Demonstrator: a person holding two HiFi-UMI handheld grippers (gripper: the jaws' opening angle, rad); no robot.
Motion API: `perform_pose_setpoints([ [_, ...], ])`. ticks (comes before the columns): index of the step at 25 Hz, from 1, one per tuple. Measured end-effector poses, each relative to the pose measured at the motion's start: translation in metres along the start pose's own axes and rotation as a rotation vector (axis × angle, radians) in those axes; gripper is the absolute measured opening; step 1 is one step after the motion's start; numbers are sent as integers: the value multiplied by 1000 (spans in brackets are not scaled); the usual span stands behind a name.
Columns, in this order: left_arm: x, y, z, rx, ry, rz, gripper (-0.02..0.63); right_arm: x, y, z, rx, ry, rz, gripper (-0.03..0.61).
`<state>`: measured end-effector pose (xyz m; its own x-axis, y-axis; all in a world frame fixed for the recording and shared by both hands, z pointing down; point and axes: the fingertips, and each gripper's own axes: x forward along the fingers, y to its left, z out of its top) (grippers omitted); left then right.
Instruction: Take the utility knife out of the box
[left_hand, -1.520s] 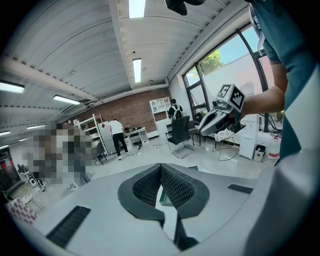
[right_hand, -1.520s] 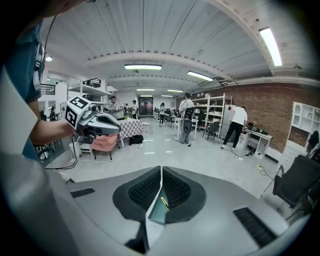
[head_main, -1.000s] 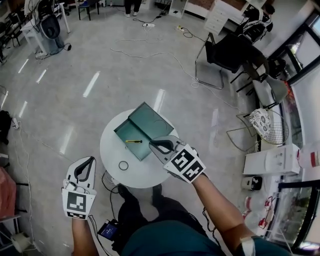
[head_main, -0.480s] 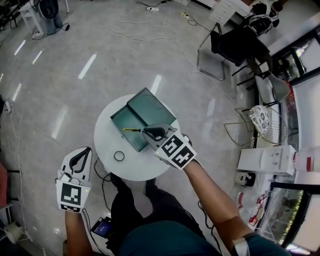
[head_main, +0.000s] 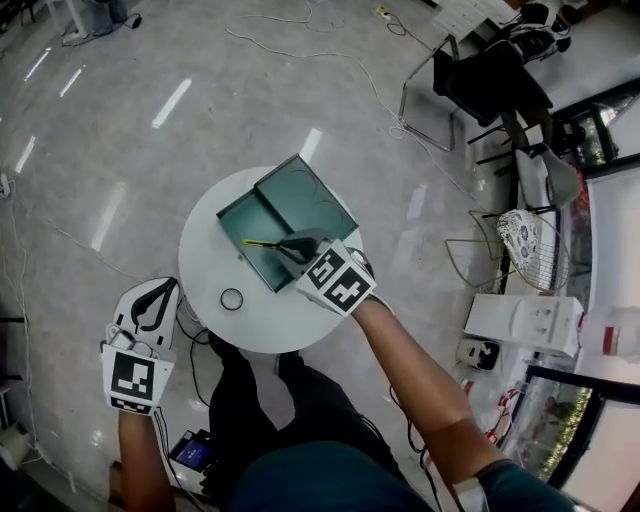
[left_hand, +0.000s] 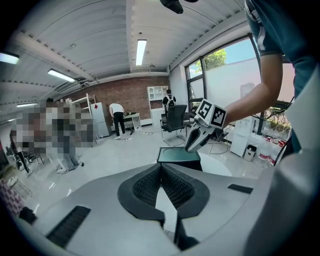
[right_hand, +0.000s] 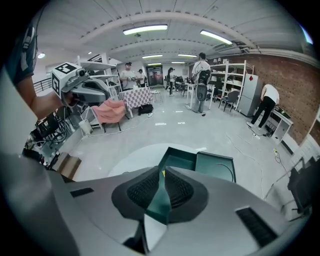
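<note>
An open dark green box (head_main: 232, 214) lies on the round white table (head_main: 212, 272), its lid (head_main: 308, 205) folded flat to the right. A yellow utility knife (head_main: 258, 243) lies inside the tray. My right gripper (head_main: 286, 246) hovers over the tray with its jaws shut and empty, the tips just right of the knife. In the right gripper view the box (right_hand: 176, 161) sits straight past the jaws and a yellow sliver of the knife (right_hand: 163, 173) peeks above them. My left gripper (head_main: 152, 303) hangs shut and empty over the floor, left of the table.
A black ring (head_main: 232, 298) lies on the table's near left. Black chairs (head_main: 470, 85) and a wire basket (head_main: 532, 245) stand to the right, with a white cabinet (head_main: 520, 320) nearer. Cables run across the floor (head_main: 300, 55). People stand far off in both gripper views.
My right gripper has come down and moved left over the box tray, close to the knife. My left gripper has sunk beside the table. Both stay shut.
</note>
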<state>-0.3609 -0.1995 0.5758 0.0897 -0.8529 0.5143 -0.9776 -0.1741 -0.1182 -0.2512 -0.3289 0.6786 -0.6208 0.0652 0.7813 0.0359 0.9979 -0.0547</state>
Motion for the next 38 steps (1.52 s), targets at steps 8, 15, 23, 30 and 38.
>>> perform_pose_setpoints([
  [8, 18, 6, -38, -22, 26, -2, 18, 55, 2, -29, -22, 88, 52, 41],
  [15, 34, 9, -57, -70, 19, -8, 18, 97, -5, -55, -38, 168, 65, 41],
  [23, 44, 12, -87, -80, 37, -11, 18, 131, -5, -76, -76, 231, 74, 152],
  [30, 49, 13, -101, -91, 47, -11, 18, 152, -9, -88, -116, 296, 46, 152],
  [38, 56, 18, -118, -135, 41, -12, 18, 182, -12, -85, -212, 380, 7, 146],
])
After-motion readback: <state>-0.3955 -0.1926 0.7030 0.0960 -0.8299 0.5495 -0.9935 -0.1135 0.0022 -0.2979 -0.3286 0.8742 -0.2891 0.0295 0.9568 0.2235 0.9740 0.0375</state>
